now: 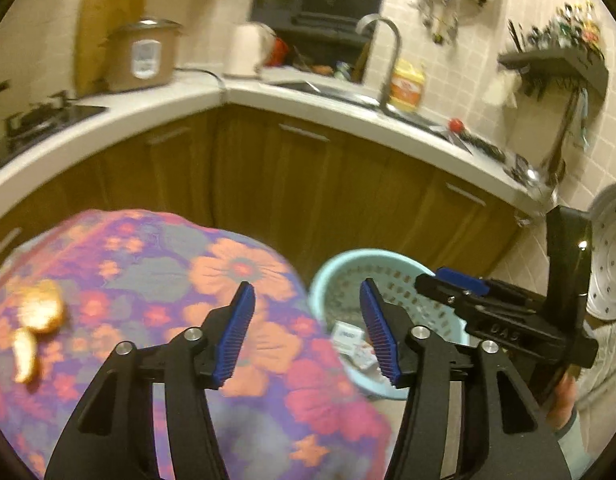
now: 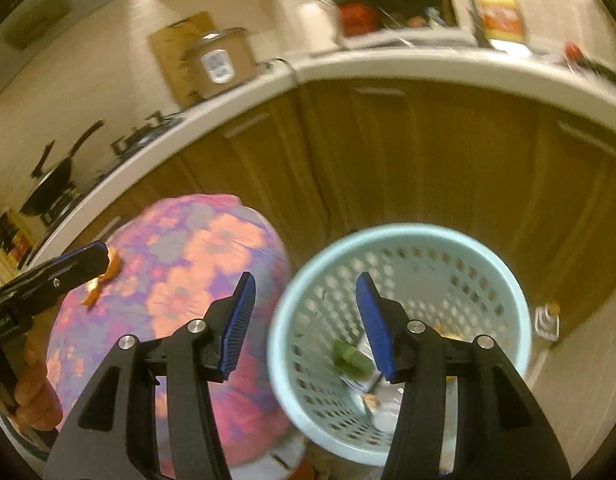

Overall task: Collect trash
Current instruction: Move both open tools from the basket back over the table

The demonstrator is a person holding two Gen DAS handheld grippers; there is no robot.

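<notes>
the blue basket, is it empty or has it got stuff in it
Not empty: the blue basket stands upright with a green piece and some wrappers at its bottom.

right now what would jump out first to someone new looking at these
The loud floral tablecloth fills the lower left, with orange peel lying on it near its left edge. Right beside the table on the floor stands a pale blue perforated basket, already holding scraps, including something green. Both grippers, left and right, hang with empty jaws apart.

Two orange peels (image 1: 40,312), one basket (image 1: 328,280)
</notes>
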